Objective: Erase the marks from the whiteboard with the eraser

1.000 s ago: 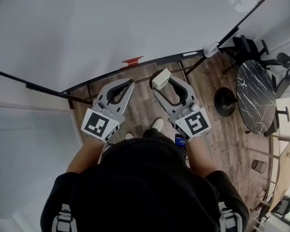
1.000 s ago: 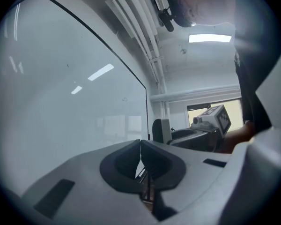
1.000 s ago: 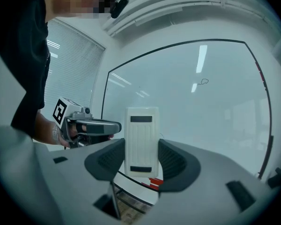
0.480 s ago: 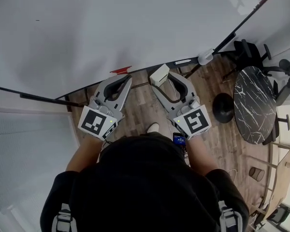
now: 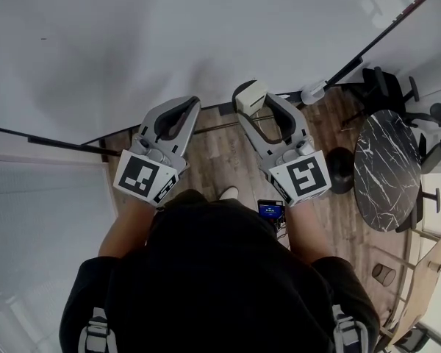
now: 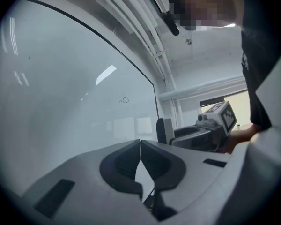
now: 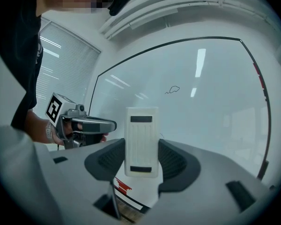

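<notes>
Right gripper view: eraser held, mark ahead, not yet reached.
Near: right gripper (image 7: 141, 145) clamps eraser (image 7: 141, 125) upright between its jaws; left gripper (image 6: 140, 143) alongside, jaws together, empty. Far: on whiteboard (image 7: 210, 125), small squiggle mark (image 7: 173, 90) lies above the eraser, slightly right, well apart. Judgement: raise right gripper, press pad to board.

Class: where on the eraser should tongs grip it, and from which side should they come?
Grip the eraser across its two long edges, coming from its white back, as the right tongs do. It is a flat block, and this leaves its dark face free towards the whiteboard.
</notes>
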Demonstrator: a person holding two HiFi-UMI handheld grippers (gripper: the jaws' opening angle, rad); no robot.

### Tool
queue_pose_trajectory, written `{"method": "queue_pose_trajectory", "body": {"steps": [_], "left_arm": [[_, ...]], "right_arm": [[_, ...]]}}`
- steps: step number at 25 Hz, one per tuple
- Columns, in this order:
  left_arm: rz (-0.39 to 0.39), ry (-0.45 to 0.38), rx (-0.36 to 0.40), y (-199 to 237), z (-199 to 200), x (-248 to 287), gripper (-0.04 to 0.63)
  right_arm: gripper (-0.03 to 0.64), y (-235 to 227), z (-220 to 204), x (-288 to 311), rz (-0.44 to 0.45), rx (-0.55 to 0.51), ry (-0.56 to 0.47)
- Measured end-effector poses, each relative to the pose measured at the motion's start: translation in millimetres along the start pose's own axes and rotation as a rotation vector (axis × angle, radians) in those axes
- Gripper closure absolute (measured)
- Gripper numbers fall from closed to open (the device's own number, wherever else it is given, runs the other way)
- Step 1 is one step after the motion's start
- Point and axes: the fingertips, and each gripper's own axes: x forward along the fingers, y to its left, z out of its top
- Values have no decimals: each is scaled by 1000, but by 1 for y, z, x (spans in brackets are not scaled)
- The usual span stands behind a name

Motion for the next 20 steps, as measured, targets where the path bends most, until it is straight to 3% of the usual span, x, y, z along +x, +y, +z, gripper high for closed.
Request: {"method": "queue_pose_trajectory", "body": {"steps": [7,20], "left_arm": [[-14,-12,-1,18,9,12,589],[-108,-91,25,62,52,40,589]], "right_arm": [[397,-20,8,14,-35,8,16],[397,-68,69,62,-211,-37,-12]]}}
